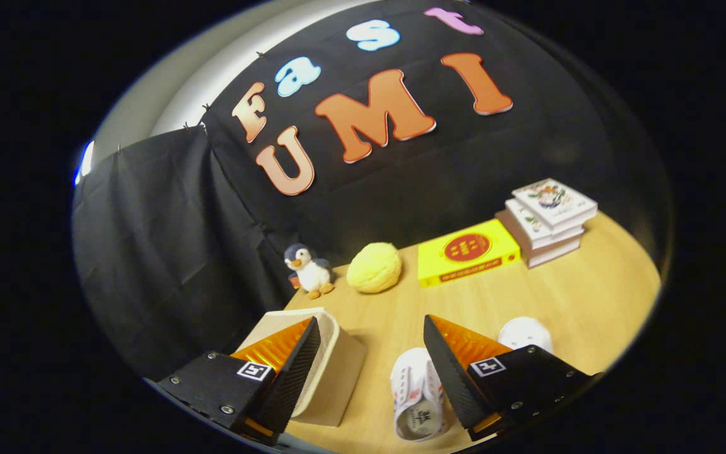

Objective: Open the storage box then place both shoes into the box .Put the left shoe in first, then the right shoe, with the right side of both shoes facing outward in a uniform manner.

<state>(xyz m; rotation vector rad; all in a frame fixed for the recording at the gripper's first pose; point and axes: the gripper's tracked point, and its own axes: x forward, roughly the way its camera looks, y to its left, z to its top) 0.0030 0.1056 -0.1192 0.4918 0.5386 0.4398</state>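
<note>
My claw (372, 372) is spread wide and holds nothing. It hangs above the light wooden table (590, 296), tipped to one side.

Under my left finger sits the pale beige storage box with rounded corners (331, 372). I think its lid is on, but my finger covers much of the top, so I cannot be sure. Just beside the box, between my fingers, lies a small white shoe with red and blue marks (416, 394). A second white shoe (525, 333) peeks out from behind my right finger. I cannot tell which one is the left shoe.

Far back by the wall stand a little plush penguin (308, 270), a round yellow fuzzy ball (374, 267), a flat yellow box with a red circle (467, 252) and a pile of white books (549, 217).

I guess the box has to be opened first. Here is what could go wrong. The near shoe is very close to the box, so I might bump it when I reach for the lid. The box looks light, so it might slide away if I push and do not pinch. And I might grab the wrong shoe first, since they look so alike.
</note>
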